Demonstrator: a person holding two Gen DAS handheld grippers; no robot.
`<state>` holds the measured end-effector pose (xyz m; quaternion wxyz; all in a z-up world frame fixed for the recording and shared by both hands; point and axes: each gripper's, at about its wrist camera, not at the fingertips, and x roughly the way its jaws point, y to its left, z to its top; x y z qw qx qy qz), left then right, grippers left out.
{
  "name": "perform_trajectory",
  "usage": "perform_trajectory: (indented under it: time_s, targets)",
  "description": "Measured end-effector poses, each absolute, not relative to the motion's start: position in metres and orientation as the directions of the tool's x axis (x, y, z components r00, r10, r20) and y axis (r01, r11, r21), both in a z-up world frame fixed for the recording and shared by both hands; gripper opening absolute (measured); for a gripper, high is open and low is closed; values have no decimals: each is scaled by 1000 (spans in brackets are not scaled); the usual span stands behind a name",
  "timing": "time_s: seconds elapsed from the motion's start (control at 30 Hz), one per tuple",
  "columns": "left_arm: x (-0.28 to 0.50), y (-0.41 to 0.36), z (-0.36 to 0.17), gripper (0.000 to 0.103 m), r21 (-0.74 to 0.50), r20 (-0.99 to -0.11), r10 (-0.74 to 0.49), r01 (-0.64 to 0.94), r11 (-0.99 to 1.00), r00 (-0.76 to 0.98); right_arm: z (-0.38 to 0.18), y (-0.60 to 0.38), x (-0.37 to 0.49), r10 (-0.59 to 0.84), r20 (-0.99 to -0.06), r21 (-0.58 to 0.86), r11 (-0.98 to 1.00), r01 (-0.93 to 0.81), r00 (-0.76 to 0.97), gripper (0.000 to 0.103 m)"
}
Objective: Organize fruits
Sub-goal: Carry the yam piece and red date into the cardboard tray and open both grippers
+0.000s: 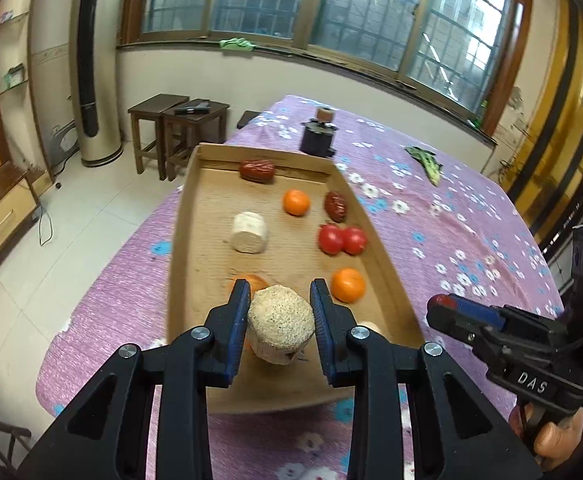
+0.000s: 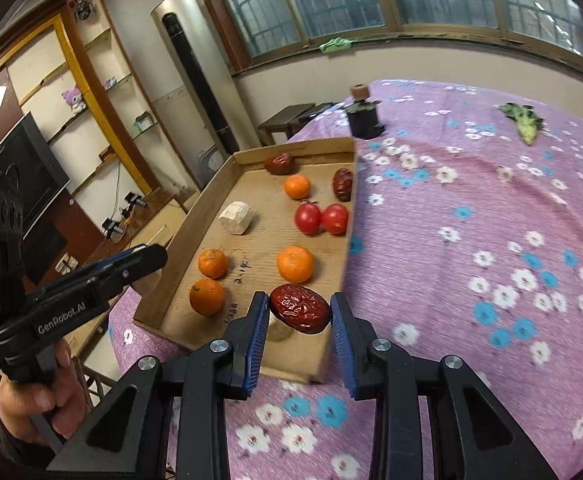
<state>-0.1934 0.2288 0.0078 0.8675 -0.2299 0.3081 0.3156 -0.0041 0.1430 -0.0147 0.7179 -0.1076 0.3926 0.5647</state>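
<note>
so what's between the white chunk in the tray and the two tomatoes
Nothing: bare cardboard tray floor runs from the white chunk to the tomatoes, clearest in the right wrist view.

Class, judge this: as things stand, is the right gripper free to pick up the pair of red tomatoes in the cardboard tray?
Probably not yet: the right gripper is shut on a wrinkled red date. The tomatoes themselves lie uncovered.

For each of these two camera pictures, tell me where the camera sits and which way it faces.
Left wrist: on the left gripper, looking down its fingers at the cardboard tray; a pale chunk clamped; right gripper and hand at right.
Right wrist: on the right gripper, facing the tray; red date clamped; left gripper and hand at left.
Shared: tray, oranges, tomatoes, window.
</note>
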Motion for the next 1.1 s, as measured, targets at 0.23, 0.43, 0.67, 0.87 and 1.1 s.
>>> perform_trajectory:
  time_s: [0.23, 0.43, 0.67, 0.87, 1.1]
  targets:
    - [-179, 266, 4, 28, -179, -690, 432, -715, 675, 581, -21, 189, -11, 711, -703, 277, 297, -914, 18, 32]
    - [-157, 286, -15, 28, -170, -733, 400, -718, 675, 550, -34, 233, -16, 668, -744, 245, 266, -932, -5, 32]
    - [-146, 301, -30, 28, -167, -767, 376, -728, 665, 520, -46, 262, -16, 641, -767, 207, 250, -946, 1, 32]
    - [-142, 305, -40, 28, -166, -791, 357, -736, 657, 497, -48, 272, -19, 627, -779, 164, 228, -960, 16, 33]
    - [-146, 306, -39, 50, -161, -799, 364, -753, 638, 479, -47, 272, -24, 621, -783, 121, 208, -971, 36, 33]
